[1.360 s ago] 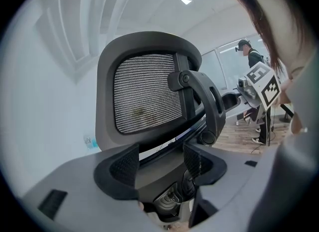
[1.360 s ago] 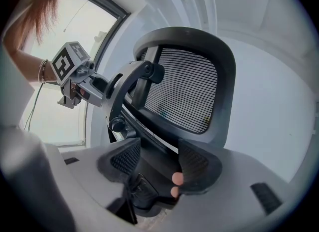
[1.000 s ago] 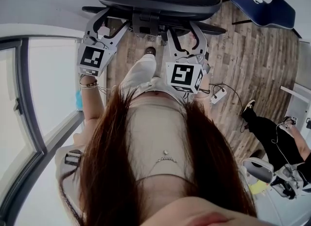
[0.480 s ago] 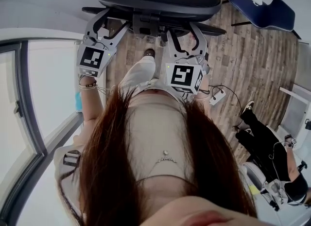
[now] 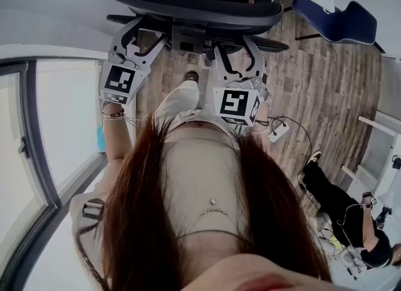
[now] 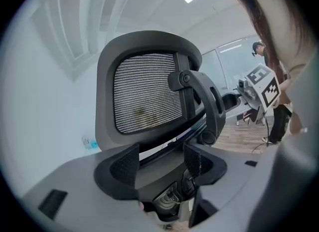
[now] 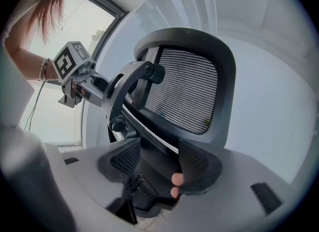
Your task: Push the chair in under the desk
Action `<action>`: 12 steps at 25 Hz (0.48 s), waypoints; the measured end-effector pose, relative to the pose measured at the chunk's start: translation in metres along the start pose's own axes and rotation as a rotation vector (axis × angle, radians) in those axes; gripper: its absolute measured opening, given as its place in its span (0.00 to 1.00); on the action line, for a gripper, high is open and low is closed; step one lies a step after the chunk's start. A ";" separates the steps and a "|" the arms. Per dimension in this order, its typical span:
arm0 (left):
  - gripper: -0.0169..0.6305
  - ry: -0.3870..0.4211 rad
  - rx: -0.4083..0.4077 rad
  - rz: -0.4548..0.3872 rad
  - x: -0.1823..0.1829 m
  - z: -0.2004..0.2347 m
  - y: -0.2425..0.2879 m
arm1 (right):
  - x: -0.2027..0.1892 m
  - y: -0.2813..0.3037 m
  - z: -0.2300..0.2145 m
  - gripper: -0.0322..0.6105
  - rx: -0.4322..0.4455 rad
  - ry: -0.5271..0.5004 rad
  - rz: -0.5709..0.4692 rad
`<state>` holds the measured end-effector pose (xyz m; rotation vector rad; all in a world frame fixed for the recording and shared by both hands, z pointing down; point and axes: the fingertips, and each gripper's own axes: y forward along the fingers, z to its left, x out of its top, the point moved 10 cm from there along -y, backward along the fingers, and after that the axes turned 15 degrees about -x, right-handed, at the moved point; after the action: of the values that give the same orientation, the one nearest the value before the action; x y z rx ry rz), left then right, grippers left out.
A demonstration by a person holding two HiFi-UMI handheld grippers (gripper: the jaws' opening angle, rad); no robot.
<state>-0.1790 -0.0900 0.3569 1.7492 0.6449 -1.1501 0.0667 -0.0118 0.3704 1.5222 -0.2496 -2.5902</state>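
Left claw [image 5: 141, 34], right claw [image 5: 236, 49] agape at chair [image 5: 194, 5], wood floor [image 5: 326, 77] beneath

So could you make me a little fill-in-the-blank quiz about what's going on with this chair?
1. The jaws of the left gripper and the right gripper both stand ___.
2. The headrest of the office chair has a ___ panel.
3. The floor is laid with ___ planks.
4. Off to one side, a second chair is coloured ___.

Missing words: apart; mesh; wooden; blue.
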 end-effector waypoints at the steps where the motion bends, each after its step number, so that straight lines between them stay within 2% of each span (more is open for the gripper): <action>1: 0.44 0.000 0.001 -0.001 0.000 0.002 0.001 | 0.000 0.002 0.000 0.43 -0.001 0.000 0.001; 12: 0.44 -0.003 0.002 -0.004 0.004 0.022 0.019 | 0.002 0.029 -0.008 0.43 -0.009 0.002 0.015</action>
<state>-0.1717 -0.1181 0.3577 1.7485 0.6461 -1.1569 0.0729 -0.0414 0.3706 1.5137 -0.2481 -2.5746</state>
